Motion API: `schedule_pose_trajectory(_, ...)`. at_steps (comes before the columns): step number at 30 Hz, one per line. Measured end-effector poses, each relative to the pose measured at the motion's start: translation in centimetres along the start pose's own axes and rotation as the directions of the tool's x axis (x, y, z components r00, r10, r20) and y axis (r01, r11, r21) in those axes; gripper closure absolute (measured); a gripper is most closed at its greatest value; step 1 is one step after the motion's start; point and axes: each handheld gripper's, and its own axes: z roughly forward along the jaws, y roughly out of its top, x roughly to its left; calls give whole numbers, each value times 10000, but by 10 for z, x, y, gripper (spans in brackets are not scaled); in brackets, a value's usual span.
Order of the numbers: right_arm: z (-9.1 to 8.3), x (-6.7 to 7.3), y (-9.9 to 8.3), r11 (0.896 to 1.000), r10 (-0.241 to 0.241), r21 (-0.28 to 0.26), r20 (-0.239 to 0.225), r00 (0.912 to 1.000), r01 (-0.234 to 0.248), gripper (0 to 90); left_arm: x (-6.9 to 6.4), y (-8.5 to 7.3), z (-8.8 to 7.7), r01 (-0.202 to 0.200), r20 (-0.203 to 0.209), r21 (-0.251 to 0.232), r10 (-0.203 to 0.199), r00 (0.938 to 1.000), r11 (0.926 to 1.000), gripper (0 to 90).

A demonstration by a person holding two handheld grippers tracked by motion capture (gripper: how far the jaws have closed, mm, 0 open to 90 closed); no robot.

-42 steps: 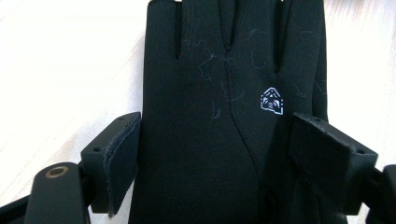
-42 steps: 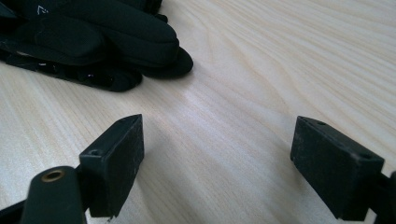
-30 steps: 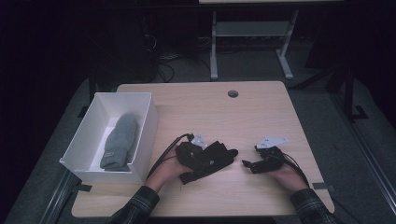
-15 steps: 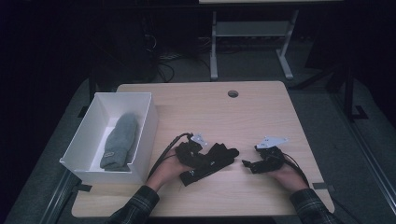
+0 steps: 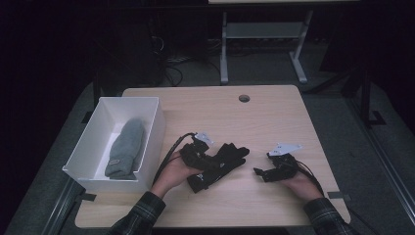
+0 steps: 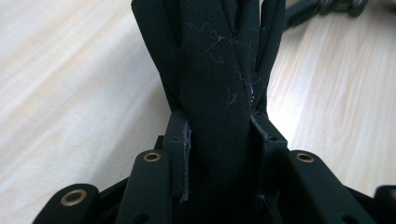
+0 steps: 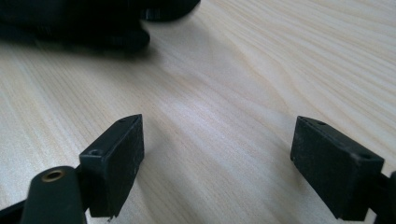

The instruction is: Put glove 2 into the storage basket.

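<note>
A black glove (image 5: 231, 154) lies near the table's front middle, its fingers pointing right. My left gripper (image 5: 209, 165) has just been closing, and its jaws now press on the glove's cuff end (image 6: 215, 93) from both sides. Its pads (image 6: 180, 140) flank the dark fabric, which runs up between them. My right gripper (image 5: 258, 172) rests low on the wood to the right of the glove. Its jaws stand wide apart (image 7: 217, 158) with only bare wood between them. The glove's dark edge (image 7: 93, 28) lies ahead of it.
A white box (image 5: 157, 128) stands at the table's left edge with a grey mitten (image 5: 126, 147) inside. The wooden tabletop (image 5: 254, 122) has a round cable hole (image 5: 243, 98) near the back. A metal stand (image 5: 224, 49) is on the floor beyond.
The left gripper's jaws have closed onto the black glove, and the hand has lifted slightly with it. The right gripper has stayed put.
</note>
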Motion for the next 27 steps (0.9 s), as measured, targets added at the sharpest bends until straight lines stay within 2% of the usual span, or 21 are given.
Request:
schedule_pose_trajectory(5,0,0,0,10000,11,-26,-3,10000,-11,174,-3,15,-20,91,-232,-263,-97,9997,9996,645)
schedule_pose_trajectory(12,0,0,0,10000,2,-28,-9,10000,-3,175,-2,31,-51,41,-586,-336,-61,9983,9994,645)
schedule_pose_trajectory(16,0,0,0,10000,19,-19,-12,10000,-19,174,1,37,-68,220,-664,-478,-251,9975,9986,645)
schedule_pose_trajectory(18,0,0,0,10000,34,-39,-19,10000,-34,174,4,40,-77,159,-739,-508,-196,9971,9986,645)
schedule_pose_trajectory(19,0,0,0,10000,36,-41,-14,10000,-36,174,4,41,-81,293,-774,-648,-342,9964,9975,645)
schedule_pose_trajectory(20,0,0,0,10000,36,-37,-19,10000,-36,174,5,42,-86,235,-817,-677,-290,9962,9974,645)
schedule_pose_trajectory(26,0,0,0,10000,59,-29,-26,10000,-59,174,12,45,-115,303,-1227,-885,-411,9916,9956,644)
schedule_pose_trajectory(27,0,0,0,10000,51,-31,-24,10000,-51,174,13,45,-119,425,-1239,-971,-545,9908,9944,645)
